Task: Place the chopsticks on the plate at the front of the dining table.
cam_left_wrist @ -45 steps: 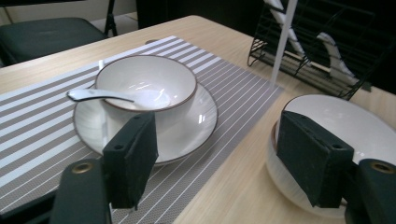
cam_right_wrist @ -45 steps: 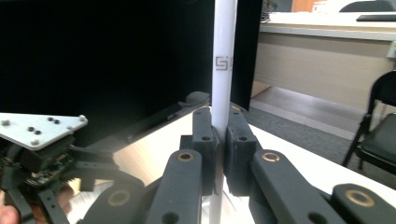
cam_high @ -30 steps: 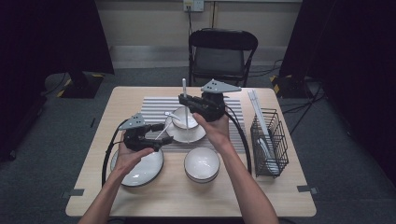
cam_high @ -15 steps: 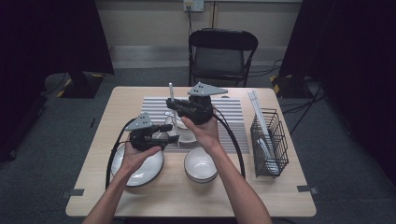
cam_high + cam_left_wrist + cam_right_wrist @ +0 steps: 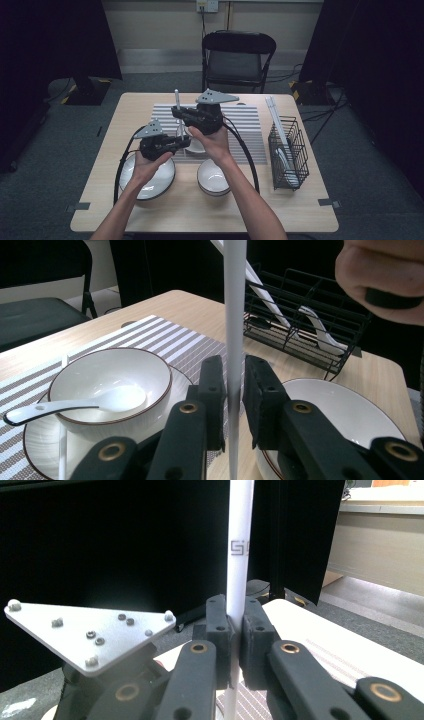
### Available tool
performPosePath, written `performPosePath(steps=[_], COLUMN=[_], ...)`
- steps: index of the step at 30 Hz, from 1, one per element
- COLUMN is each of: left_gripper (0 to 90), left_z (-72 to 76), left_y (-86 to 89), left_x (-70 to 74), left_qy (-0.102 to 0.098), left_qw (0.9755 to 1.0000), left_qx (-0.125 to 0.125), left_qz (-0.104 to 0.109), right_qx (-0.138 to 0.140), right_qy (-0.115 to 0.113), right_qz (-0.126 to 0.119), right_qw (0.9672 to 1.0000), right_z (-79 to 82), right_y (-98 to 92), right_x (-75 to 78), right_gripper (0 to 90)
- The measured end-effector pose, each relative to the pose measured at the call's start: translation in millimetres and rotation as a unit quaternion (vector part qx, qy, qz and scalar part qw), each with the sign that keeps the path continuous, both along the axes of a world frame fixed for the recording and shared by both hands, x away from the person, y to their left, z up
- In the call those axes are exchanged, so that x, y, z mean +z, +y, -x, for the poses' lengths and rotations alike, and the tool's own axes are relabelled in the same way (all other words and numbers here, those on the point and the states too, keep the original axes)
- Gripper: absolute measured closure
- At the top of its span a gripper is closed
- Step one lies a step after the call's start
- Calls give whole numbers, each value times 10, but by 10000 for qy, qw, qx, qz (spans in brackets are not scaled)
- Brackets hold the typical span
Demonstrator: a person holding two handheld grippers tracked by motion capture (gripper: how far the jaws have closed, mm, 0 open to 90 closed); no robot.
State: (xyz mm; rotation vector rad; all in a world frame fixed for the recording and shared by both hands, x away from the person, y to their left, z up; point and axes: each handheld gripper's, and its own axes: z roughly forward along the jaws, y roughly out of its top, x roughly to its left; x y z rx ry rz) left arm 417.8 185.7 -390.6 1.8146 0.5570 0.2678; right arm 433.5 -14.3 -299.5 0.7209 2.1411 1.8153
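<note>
White chopstick (image 5: 234, 315) clamped in both claws, left claw (image 5: 234, 390) just closed, right claw (image 5: 231, 625), ends cut off.

A black folding chair (image 5: 238, 59) stands behind the wooden table (image 5: 300, 205) on grey carpet (image 5: 375, 165).

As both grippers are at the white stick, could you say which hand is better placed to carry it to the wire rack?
Probably the right: the right gripper clamps the white stick and is nearer the wire rack. The left gripper has just been closing on it, farther away.
</note>
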Motion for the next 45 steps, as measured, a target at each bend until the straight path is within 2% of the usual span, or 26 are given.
performPosePath(steps=[3,5,8,12,15,16,19,22,26,29,36,45], left_gripper=[830,847,832,860,861,861,861,862,862,862,862,862], left_z=[-6,-10,-21,-13,-9,-10,-7,-30,-25,-15,13,10], left_y=[9,10,19,33,49,50,63,104,145,175,213,274], left_x=[-8,-15,-27,-25,-30,-38,-50,-66,-64,-58,-71,-57], left_qy=[14,39,26,33,-11,3,34,105,73,65,92,97], left_qw=[10000,10000,10000,10000,9999,9999,9999,9998,9998,9997,9996,9996], left_qx=[-4,-23,2,68,110,103,112,150,166,192,182,206], left_qz=[-19,53,16,38,-22,65,17,106,63,133,175,170], right_qx=[-17,-22,-18,-21,39,51,81,136,162,192,86,61], right_qy=[-10,-3,-31,-37,-67,-70,-38,-44,-49,-20,49,62], right_qz=[-18,-25,-71,-114,-32,-29,-16,79,173,270,453,470], right_qw=[10000,10000,10000,9999,10000,10000,10000,9999,9997,9995,9989,9989], right_z=[0,0,2,-9,-2,-1,-16,-10,-6,-15,-40,-49], right_y=[-9,-15,-19,-23,6,8,13,35,39,34,8,39], right_x=[10,13,20,55,66,66,53,29,-18,-72,-194,-229], right_gripper=[854,854,854,853,851,850,844,758,655,594,559,556])
